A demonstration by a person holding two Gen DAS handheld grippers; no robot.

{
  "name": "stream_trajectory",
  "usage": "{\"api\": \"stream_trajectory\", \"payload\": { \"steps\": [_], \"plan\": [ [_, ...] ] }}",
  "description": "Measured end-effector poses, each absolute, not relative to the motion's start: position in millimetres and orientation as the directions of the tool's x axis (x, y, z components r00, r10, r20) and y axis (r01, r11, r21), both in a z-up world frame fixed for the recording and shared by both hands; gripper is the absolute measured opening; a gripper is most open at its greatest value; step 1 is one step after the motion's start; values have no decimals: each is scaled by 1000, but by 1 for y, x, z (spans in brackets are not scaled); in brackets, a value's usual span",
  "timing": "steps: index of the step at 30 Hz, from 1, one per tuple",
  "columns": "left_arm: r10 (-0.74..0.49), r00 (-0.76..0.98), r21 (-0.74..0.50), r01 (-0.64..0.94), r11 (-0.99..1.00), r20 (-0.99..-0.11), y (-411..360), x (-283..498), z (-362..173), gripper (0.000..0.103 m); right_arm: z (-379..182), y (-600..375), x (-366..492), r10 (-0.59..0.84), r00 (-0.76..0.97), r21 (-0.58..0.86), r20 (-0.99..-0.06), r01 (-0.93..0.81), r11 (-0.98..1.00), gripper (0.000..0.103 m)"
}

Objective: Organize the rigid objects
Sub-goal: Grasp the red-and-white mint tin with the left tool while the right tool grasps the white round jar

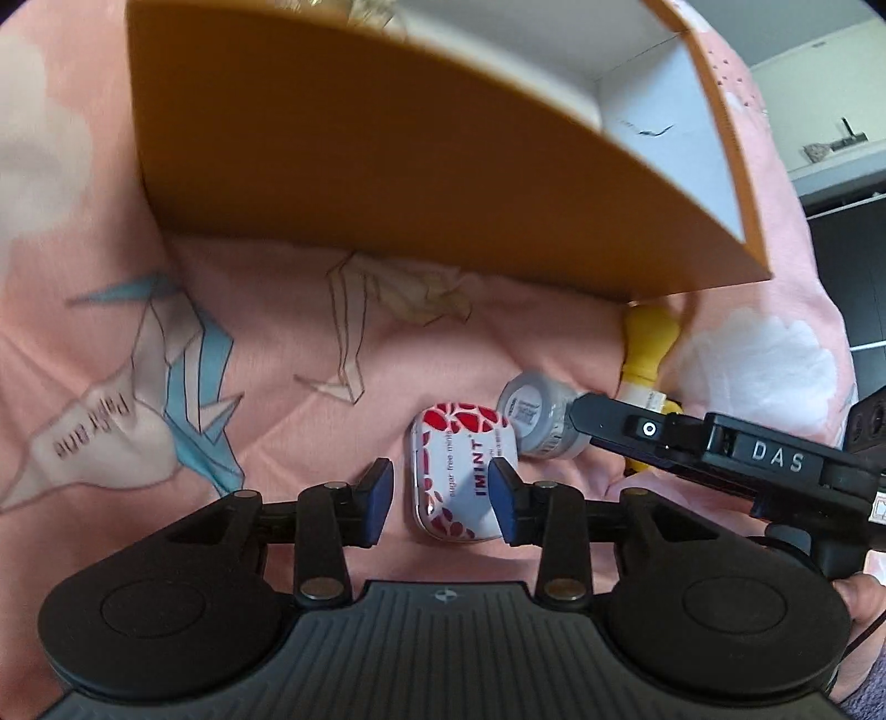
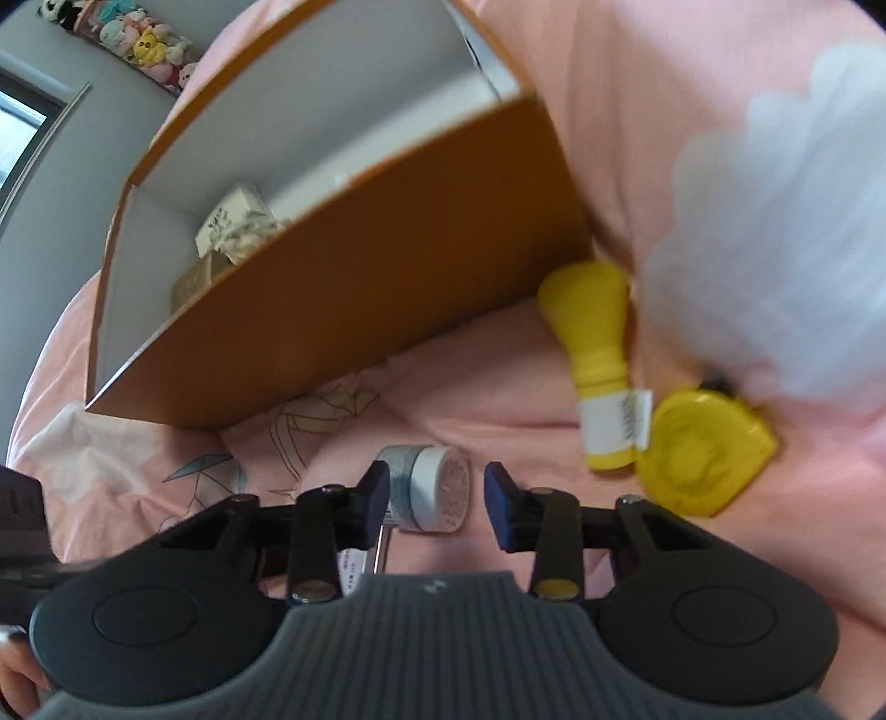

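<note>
Where the orange box [image 2: 343,277] rises, its contents blur.

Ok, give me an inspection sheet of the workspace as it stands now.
Surface: pink bedspread with crane and cloud prints, creased.
Job's things: mint tin lying flat; small grey jar on its side; yellow bottle lying by the box corner; yellow heart-shaped case next to it.
Clutter: orange box, open, with small cartons inside.
Grippers: left gripper open over the tin; right gripper open around the jar.
Cables: nothing seen.
Surroundings: plush toys on a high shelf; dark cabinet.
</note>
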State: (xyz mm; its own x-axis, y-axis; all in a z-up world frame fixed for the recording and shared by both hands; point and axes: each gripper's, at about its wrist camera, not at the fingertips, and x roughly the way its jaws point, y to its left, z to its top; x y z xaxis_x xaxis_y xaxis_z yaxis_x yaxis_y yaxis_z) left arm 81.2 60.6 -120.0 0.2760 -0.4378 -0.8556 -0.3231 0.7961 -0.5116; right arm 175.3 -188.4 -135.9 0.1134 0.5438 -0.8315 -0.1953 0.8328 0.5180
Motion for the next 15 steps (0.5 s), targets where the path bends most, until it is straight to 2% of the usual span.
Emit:
{"api": "stream_trajectory", "payload": {
  "steps": [5, 10, 15],
  "plan": [
    [-463, 264, -531, -343, 775, -846, 63, 82, -130, 44, -155, -191, 178, 591, 65, 584, -804, -106, 805, 38],
    [-476, 252, -538, -331, 775, -842, 57, 86, -138, 44, -168, -185, 182, 613, 23, 609, -790, -87, 788, 48],
    [-475, 253, -536, -320, 781, -843, 51, 89, -142, 42, -177, -186, 187, 629, 11, 628, -777, -56, 776, 49]
  ]
}}
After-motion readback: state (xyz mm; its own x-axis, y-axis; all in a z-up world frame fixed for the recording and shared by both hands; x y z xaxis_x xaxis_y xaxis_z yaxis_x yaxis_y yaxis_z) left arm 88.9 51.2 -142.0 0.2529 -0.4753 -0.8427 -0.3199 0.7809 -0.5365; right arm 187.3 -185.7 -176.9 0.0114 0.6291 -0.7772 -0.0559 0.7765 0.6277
